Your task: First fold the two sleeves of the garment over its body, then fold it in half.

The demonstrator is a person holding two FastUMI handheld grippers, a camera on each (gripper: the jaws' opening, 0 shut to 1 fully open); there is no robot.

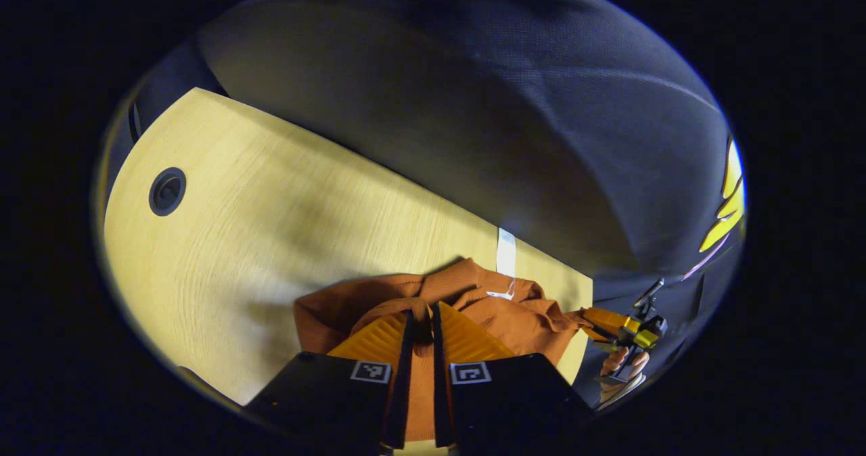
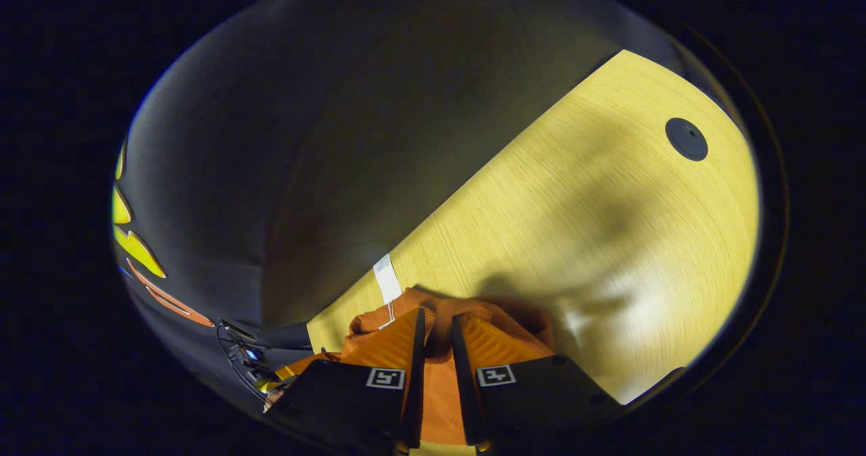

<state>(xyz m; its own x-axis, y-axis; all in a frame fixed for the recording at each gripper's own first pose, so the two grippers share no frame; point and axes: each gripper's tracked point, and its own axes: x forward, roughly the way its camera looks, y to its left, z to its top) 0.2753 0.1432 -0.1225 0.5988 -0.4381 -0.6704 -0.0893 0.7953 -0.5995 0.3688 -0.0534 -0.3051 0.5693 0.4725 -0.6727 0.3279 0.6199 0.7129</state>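
Left gripper [image 1: 421,321] pinched narrow on garment [image 1: 473,300], cloth between fingers. Right gripper [image 2: 438,327] same, clamped on garment [image 2: 440,375]. Garment bunched on table [image 1: 270,226] near far edge, beside white tape [image 1: 505,253].

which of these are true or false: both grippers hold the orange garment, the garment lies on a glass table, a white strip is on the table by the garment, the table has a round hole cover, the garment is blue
1. Both grippers hold the garment: true. The left gripper and the right gripper each pinch a fold of the garment.
2. Glass table: false. The table is light wood.
3. A white strip lies by the garment: true.
4. Round hole cover in the table: true.
5. Blue garment: false. It is orange.
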